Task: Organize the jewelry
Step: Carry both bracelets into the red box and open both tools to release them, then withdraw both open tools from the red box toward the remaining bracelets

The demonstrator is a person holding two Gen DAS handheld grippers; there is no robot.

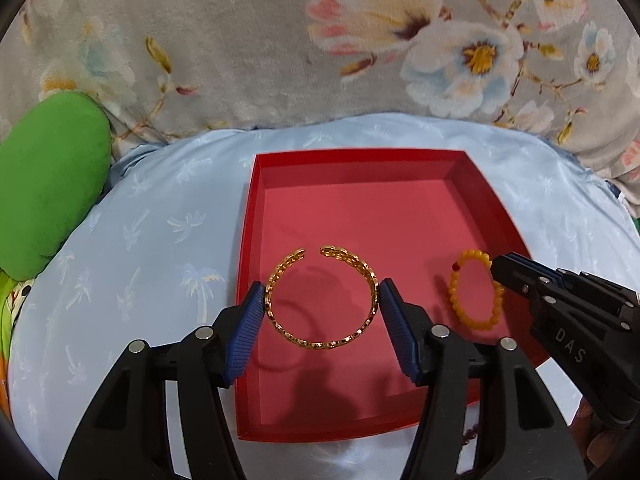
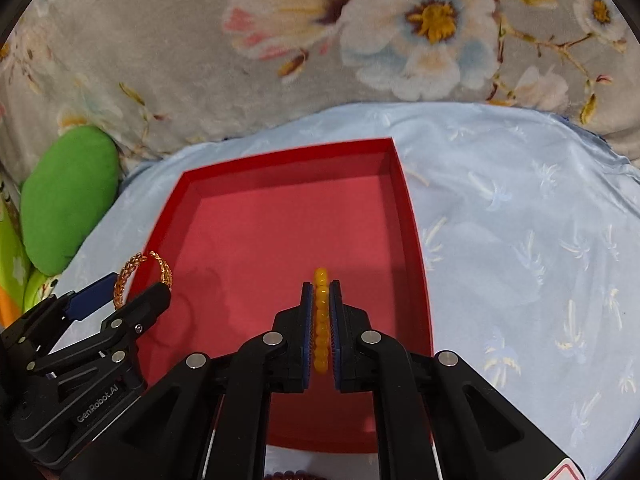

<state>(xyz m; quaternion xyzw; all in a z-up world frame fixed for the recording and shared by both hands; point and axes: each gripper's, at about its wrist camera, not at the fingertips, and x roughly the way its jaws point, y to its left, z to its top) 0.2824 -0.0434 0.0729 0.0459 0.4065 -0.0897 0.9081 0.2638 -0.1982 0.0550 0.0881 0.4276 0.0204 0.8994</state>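
Note:
A gold open bangle (image 1: 316,345) spans the blue pads of my left gripper (image 1: 320,304), which is shut on it just above the near left part of the red tray (image 1: 360,154). My right gripper (image 2: 320,292) is shut on a yellow bead bracelet (image 2: 320,276), seen edge-on between its pads over the tray's floor (image 2: 280,208). In the left wrist view the bead bracelet (image 1: 454,292) hangs as a ring from the right gripper (image 1: 498,270) at the tray's right side. The right wrist view shows the left gripper (image 2: 128,292) with the bangle (image 2: 122,276) at the tray's left wall.
The tray lies on a light blue cloth with palm prints (image 1: 160,240). Behind it rises a grey floral blanket (image 1: 240,40). A green cushion (image 1: 48,184) sits at the left. A dark red bead string (image 2: 288,474) peeks in below the tray's near edge.

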